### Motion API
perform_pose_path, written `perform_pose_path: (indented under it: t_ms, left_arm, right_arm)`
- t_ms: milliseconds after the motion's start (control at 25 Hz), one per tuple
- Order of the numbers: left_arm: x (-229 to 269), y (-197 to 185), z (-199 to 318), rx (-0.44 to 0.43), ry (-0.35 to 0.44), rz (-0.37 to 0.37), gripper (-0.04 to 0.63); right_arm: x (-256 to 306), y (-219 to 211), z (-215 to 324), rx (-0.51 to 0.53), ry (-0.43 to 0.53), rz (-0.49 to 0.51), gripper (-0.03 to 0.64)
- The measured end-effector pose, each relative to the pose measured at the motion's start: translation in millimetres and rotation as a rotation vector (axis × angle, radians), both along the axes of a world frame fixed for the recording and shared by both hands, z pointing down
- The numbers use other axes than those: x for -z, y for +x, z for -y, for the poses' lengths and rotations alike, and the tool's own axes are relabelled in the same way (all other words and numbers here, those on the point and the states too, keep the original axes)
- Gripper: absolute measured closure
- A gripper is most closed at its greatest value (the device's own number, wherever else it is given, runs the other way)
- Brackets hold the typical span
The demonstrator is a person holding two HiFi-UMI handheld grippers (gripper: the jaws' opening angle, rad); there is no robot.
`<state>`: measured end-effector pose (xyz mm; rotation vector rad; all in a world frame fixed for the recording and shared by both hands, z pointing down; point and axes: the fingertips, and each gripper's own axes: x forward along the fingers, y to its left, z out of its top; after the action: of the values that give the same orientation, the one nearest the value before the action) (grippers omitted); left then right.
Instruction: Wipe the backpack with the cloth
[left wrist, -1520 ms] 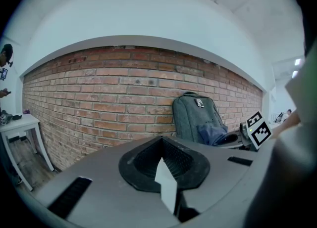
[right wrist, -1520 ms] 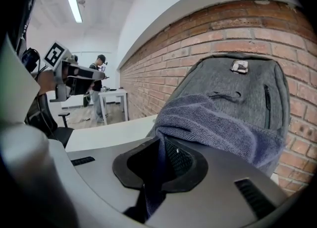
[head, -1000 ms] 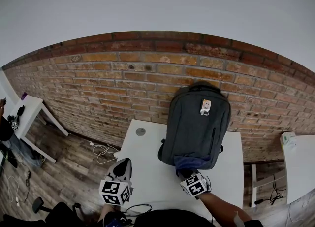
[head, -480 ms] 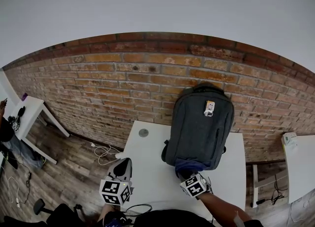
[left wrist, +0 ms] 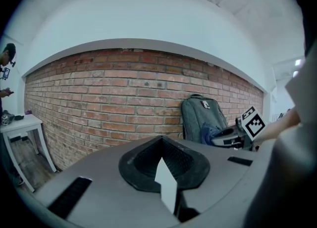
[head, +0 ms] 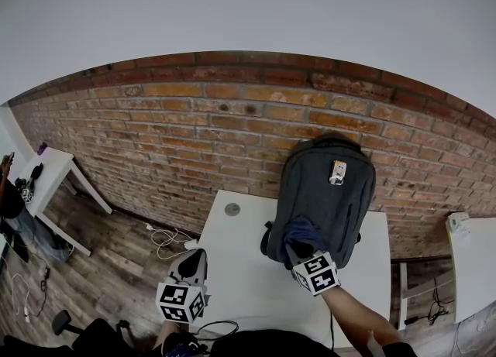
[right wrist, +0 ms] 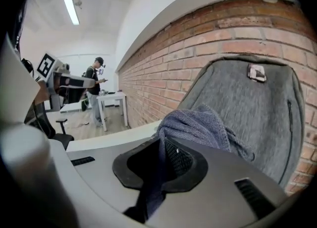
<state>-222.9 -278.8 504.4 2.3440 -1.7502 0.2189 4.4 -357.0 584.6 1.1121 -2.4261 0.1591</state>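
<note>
1. The backpack (head: 329, 193) is seen standing upright on the white table (head: 232, 270), its back leaned against the brick wall (head: 178, 131).
2. The blue-grey cloth (right wrist: 198, 125) is clamped in the clenched jaws of the right gripper (head: 299, 250) and is pressed against the lower front panel of the backpack.
3. The left gripper (head: 191, 264) is held low at the left, well apart from the bag. Its jaws are closed together with nothing between them.
4. The cloth is judged light, soft and limp. A deep hold on its bunched middle seems best, so that a loose pad is left beyond the jaws.
5. The backpack is judged soft-sided and yielding. It may slide or slump under pressure, so it could be steadied at its top or side.
</note>
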Motion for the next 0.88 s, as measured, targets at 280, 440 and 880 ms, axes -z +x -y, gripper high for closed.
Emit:
perform_pose_path:
  t_ms: [280, 440, 880]
  left_arm:
    - [-2, -8, -3, 0.000, 0.003, -0.004, 0.598]
    - [-2, -16, -2, 0.007, 0.001, -0.001, 0.598]
    - [-1, -40, -2, 0.039, 0.006, 0.004, 0.598]
  right_arm:
    - [63, 19, 53, -0.089, 0.121, -0.004, 0.588]
    - [95, 27, 83, -0.126, 0.173, -0.002, 0.588]
    - [163, 30, 153, -0.194, 0.251, 0.019, 0.587]
